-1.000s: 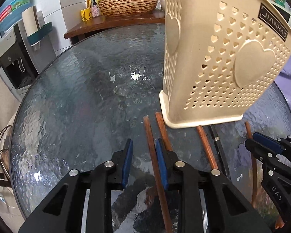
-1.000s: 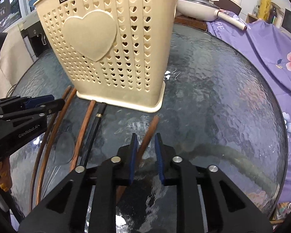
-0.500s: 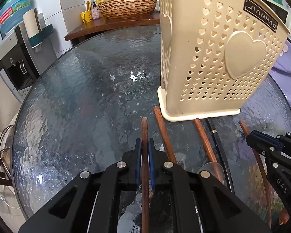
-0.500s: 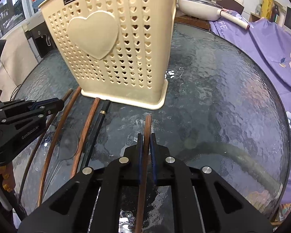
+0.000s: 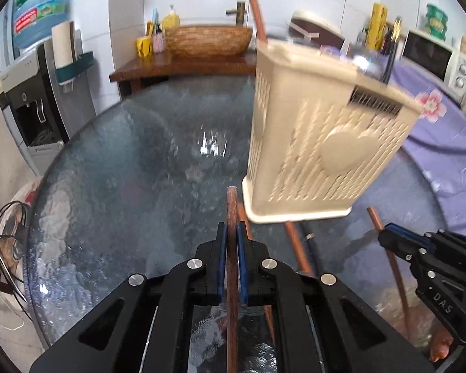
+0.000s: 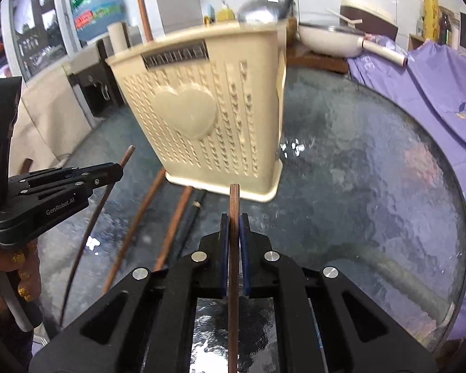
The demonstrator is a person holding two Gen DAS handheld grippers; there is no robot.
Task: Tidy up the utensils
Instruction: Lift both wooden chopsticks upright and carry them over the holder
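My left gripper (image 5: 232, 239) is shut on a brown wooden chopstick (image 5: 232, 205) whose tip juts out ahead of the pads, lifted off the glass table (image 5: 124, 186). The right gripper (image 6: 234, 227) is likewise shut on another brown chopstick (image 6: 234, 199). Each gripper shows in the other's view: the right gripper (image 5: 397, 237) at the right edge, the left gripper (image 6: 108, 172) at the left. The cream perforated utensil holder (image 5: 326, 143) (image 6: 208, 118) stands just beyond both. A wooden stick (image 5: 253, 3) and a ladle (image 6: 258, 12) stand in it. More chopsticks (image 6: 177, 217) lie before the holder.
A purple flowered cloth (image 6: 435, 87) covers the table's right side, with a white pan (image 6: 332, 42) behind it. A water dispenser (image 5: 34, 102) stands to the left, and a wooden counter with a woven basin (image 5: 208, 40) at the back. A hand (image 6: 21, 267) holds the left gripper.
Both grippers closed on a chopstick each and then rose off the table with it. The views have tilted up, so the holder's rim and the back wall show.
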